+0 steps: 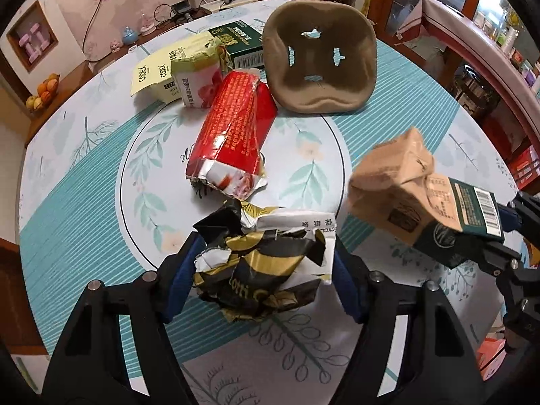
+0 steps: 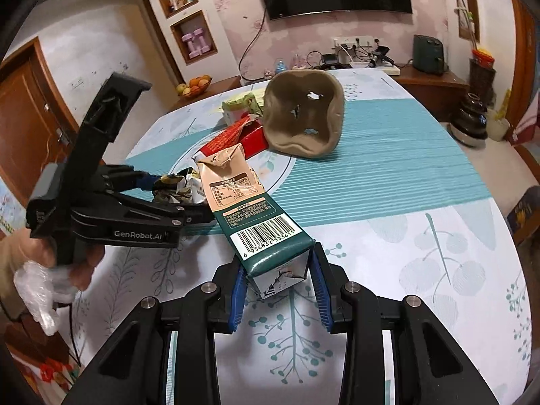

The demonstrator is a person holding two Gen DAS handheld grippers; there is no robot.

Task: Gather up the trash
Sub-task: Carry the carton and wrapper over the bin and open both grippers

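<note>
Trash litters a round table [image 1: 84, 182]. Left gripper [image 1: 263, 270] jaws, spread wide, straddle a crumpled black-and-gold wrapper [image 1: 260, 270] on the table. Right gripper [image 2: 278, 283] jaws pinch a green-and-tan carton [image 2: 249, 209], lifted.

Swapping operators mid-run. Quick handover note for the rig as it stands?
Left gripper: around the crumpled black-and-gold paper wrapper on the table; firm grip unclear.
Right gripper: shut on the tan-and-green drink carton, lifted.
Left on the floral tablecloth: red foil snack bag, pink-and-green carton, yellow box, dark green box, brown pulp cup tray.
No bin in view.
</note>
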